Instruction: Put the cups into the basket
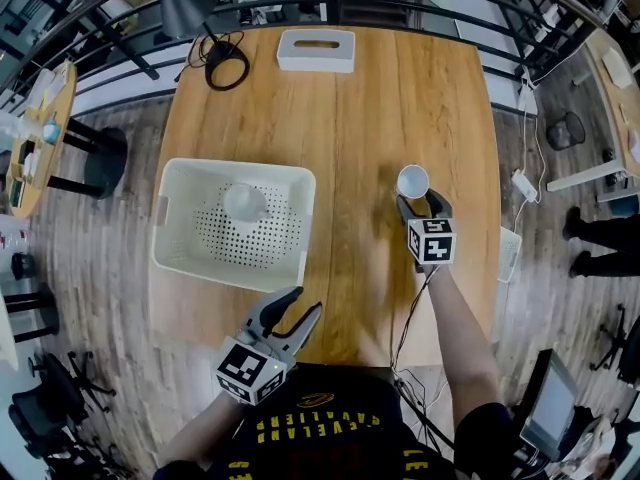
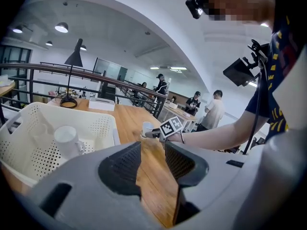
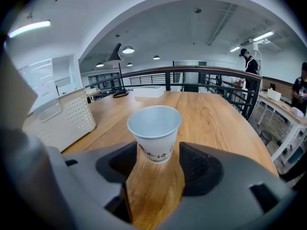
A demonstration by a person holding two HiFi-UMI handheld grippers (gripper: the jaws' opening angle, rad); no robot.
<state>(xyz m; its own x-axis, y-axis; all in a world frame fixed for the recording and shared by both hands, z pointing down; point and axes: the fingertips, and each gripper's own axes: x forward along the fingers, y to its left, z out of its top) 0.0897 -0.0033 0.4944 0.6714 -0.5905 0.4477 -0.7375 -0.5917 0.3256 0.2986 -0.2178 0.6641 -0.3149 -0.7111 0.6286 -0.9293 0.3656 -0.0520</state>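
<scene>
Cup (image 3: 154,133) between open right claw (image 3: 156,153); right gripper view alone shows print; left claw (image 2: 153,150) open.

One white paper cup (image 1: 412,181) (image 3: 154,133) (image 2: 147,127) stands upright on the right half of the wooden table (image 1: 360,118), mouth up and empty, with dark print low on its wall. A second cup (image 1: 245,203) (image 2: 67,140), also white, sits inside the basket (image 1: 175,218) (image 2: 103,128) (image 3: 62,119) near its far wall. The basket is white plastic, rectangular, open-topped, with holes in its floor and walls, on the table's left half, well apart from the paper cup
</scene>
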